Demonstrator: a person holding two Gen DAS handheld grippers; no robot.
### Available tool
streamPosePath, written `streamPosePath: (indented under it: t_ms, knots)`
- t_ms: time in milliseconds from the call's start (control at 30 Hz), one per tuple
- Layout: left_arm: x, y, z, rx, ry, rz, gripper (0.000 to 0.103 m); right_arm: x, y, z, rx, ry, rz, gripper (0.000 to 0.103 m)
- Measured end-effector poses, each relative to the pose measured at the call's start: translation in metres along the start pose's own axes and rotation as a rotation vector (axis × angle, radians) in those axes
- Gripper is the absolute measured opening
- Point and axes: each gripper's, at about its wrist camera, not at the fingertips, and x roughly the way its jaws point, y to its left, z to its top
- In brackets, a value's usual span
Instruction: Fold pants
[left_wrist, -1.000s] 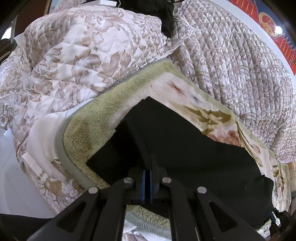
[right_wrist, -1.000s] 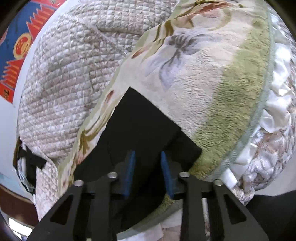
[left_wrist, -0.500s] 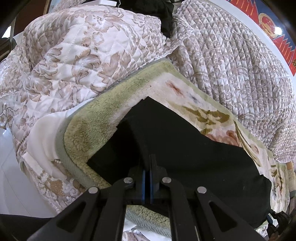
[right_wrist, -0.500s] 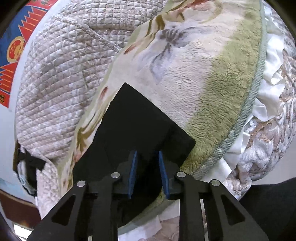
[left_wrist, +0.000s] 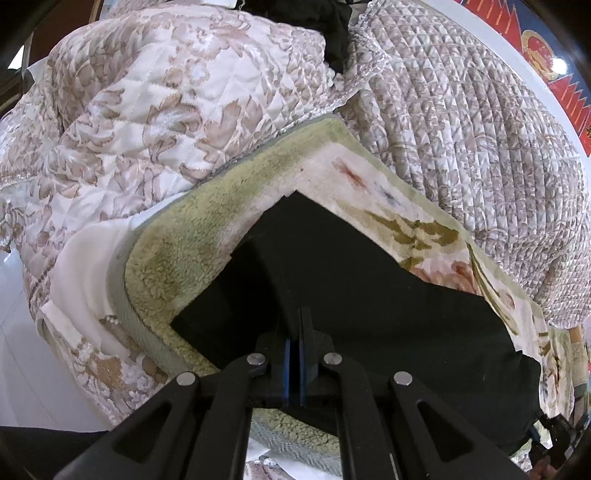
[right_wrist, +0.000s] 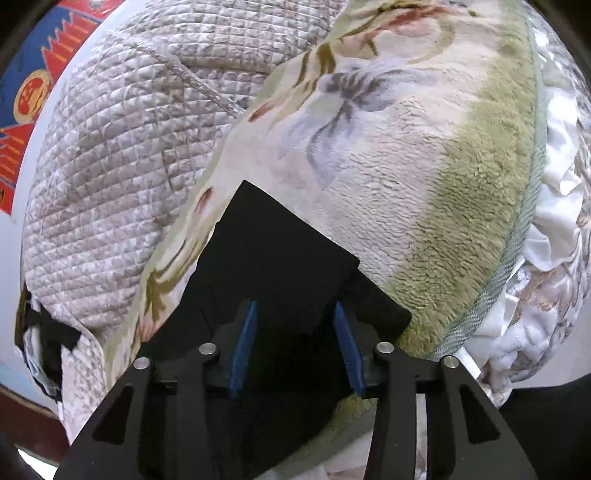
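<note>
Two views. Left wrist: black pants (left_wrist: 369, 295) folded at lower centre on fleece blanket (left_wrist: 177, 258), left gripper (left_wrist: 294, 332) pinched shut on fabric. Right wrist: right gripper (right_wrist: 293, 314) opening, straddling pants' edge (right_wrist: 280, 258); bare fleece (right_wrist: 424, 166) upper right.

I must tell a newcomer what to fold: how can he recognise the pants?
Find the fluffy floral blanket with a green border, lying over the quilted bedspreads. The pants lie flat on it. They are the only plain black cloth there.
</note>
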Motion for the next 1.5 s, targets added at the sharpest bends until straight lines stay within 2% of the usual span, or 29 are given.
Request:
streamPosePath:
  t_ms: [67,133,367,500,533,733,833,933,1000,1100,1200,1267,1300,1367,1433,1500]
  knots:
    - [-0.002,-0.002,0.002,0.004,-0.007,-0.009,0.004,-0.007,0.001,0.001,-0.017,-0.016,0.027,0.013]
    - [-0.005,-0.002,0.005,0.005,-0.01,-0.02,0.004,-0.013,0.003,0.004,-0.035,-0.02,0.049,0.01]
    - [-0.021,-0.004,0.01,0.015,-0.028,-0.026,0.004,-0.046,0.01,0.003,-0.022,-0.024,0.131,0.007]
    - [-0.011,-0.001,0.007,0.019,0.003,0.018,0.004,-0.043,0.002,0.0,-0.019,-0.004,0.08,0.007]
    - [-0.01,0.0,0.006,0.014,0.013,0.016,0.004,-0.04,-0.004,0.001,0.017,0.016,0.089,0.007]
    - [-0.031,-0.006,0.01,0.027,-0.045,-0.015,0.004,-0.069,0.018,0.006,-0.032,-0.027,0.153,0.006]
    - [-0.017,-0.002,0.003,0.03,0.006,0.031,0.005,-0.062,0.015,0.003,-0.045,-0.022,0.092,0.006]
    - [-0.006,0.004,-0.005,0.027,0.068,0.078,0.005,-0.04,-0.008,-0.002,0.014,0.045,-0.007,0.007]
    - [-0.009,0.007,-0.007,0.023,0.065,0.102,0.009,-0.038,-0.012,-0.004,0.021,0.049,-0.034,0.009]
    - [-0.023,0.011,-0.004,0.008,0.036,0.133,0.009,-0.05,-0.008,-0.004,-0.011,-0.007,-0.104,0.011]
    - [-0.034,0.003,0.004,0.029,-0.013,0.139,0.01,-0.059,0.01,-0.002,-0.105,-0.074,-0.136,0.016]
    - [-0.034,-0.014,0.011,0.067,-0.033,0.087,0.011,-0.052,0.036,-0.004,-0.249,-0.084,-0.118,0.018]
    - [-0.032,-0.025,0.013,0.087,-0.033,0.054,0.016,-0.046,0.049,-0.007,-0.32,-0.08,-0.111,0.019]
    - [-0.021,-0.052,0.016,0.142,-0.013,-0.025,0.025,-0.021,0.081,-0.016,-0.513,-0.035,-0.095,0.028]
    - [-0.005,-0.083,0.015,0.212,0.025,-0.09,0.026,0.007,0.104,-0.025,-0.643,0.037,-0.051,0.028]
    - [0.011,-0.11,0.012,0.273,0.068,-0.155,0.026,0.026,0.116,-0.031,-0.723,0.078,-0.061,0.028]
